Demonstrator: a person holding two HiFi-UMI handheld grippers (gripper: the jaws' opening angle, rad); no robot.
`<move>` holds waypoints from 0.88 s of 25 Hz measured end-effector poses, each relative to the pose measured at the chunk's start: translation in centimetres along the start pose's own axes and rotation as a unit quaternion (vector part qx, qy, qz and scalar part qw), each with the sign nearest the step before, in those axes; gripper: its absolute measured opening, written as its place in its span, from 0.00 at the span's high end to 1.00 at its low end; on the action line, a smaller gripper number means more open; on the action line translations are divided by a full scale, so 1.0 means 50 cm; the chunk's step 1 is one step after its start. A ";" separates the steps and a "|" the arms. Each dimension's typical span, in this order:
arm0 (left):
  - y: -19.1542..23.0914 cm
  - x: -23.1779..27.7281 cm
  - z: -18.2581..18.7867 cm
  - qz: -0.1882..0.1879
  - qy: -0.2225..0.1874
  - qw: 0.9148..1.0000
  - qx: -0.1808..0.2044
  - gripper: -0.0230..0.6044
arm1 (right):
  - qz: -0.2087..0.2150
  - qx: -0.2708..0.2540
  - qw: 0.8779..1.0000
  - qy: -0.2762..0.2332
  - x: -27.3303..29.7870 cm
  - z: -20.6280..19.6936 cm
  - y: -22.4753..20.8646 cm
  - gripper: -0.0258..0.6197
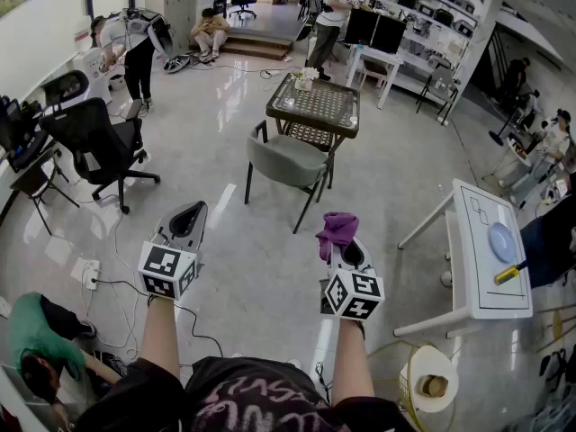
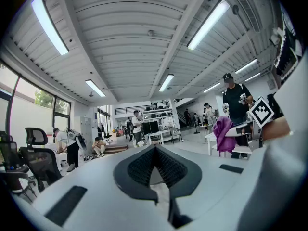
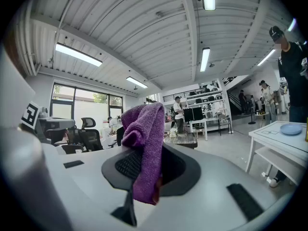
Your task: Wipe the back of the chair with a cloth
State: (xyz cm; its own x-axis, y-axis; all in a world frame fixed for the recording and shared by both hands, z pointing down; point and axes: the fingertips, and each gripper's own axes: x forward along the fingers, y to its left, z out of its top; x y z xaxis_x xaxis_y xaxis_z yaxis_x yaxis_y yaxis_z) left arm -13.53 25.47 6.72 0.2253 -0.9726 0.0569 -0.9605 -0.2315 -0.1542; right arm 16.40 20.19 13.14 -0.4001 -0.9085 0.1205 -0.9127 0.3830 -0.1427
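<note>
A grey chair [image 1: 286,158] with black legs stands at a dark wicker-top table [image 1: 315,108], its back towards me. My right gripper [image 1: 339,245] is shut on a purple cloth [image 1: 337,230], which bunches above the jaws and hangs down over them [image 3: 146,143] in the right gripper view. My left gripper [image 1: 186,221] is shut with nothing between its jaws [image 2: 155,165]. Both grippers are held up well short of the chair, over the glossy floor. The purple cloth [image 2: 223,134] also shows at the right of the left gripper view.
A black office chair [image 1: 94,142] stands at the left. A white table [image 1: 486,255] at the right carries a blue plate [image 1: 501,241] and a yellow-handled tool [image 1: 509,273]. A person in green [image 1: 36,340] crouches at lower left by floor cables. Several people stand further back.
</note>
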 end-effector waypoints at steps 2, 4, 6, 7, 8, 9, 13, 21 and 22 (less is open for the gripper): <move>0.013 0.000 0.002 0.000 0.000 1.000 -0.001 0.95 | -0.001 -0.001 1.000 -0.001 0.005 0.003 0.009 0.82; 0.020 -0.001 0.004 0.000 -0.001 1.000 0.001 0.95 | -0.002 -0.002 1.000 -0.002 0.008 0.005 0.015 0.82; 0.023 -0.002 0.005 -0.002 -0.002 1.000 0.001 0.95 | -0.003 -0.004 1.000 -0.003 0.008 0.007 0.020 0.82; 0.024 -0.003 0.006 -0.003 -0.003 1.000 0.000 0.95 | -0.003 -0.005 1.000 -0.003 0.008 0.008 0.022 0.82; 0.024 -0.003 0.005 -0.004 -0.003 1.000 0.000 0.95 | -0.002 -0.007 1.000 -0.003 0.008 0.009 0.026 0.82; 0.025 -0.003 0.004 -0.005 -0.003 1.000 0.000 0.95 | -0.001 -0.009 1.000 -0.004 0.009 0.009 0.030 0.82; 0.030 -0.006 -0.006 -0.010 -0.003 1.000 -0.003 0.95 | 0.005 -0.011 1.000 -0.011 0.012 0.009 0.051 0.82; 0.058 -0.011 -0.040 -0.012 0.009 1.000 -0.014 0.95 | 0.010 -0.009 1.000 -0.016 0.035 -0.004 0.087 0.82; 0.059 -0.006 -0.047 -0.011 0.012 1.000 -0.016 0.95 | 0.009 -0.008 1.000 -0.014 0.039 -0.008 0.084 0.82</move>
State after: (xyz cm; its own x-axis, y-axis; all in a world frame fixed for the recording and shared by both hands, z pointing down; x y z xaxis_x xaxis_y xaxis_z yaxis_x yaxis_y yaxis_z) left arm -16.84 25.14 8.57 0.2433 -0.9663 0.0835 -0.9599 -0.2523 -0.1220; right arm 11.76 20.07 13.16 -0.4147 -0.9055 0.0903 -0.9064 0.4023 -0.1286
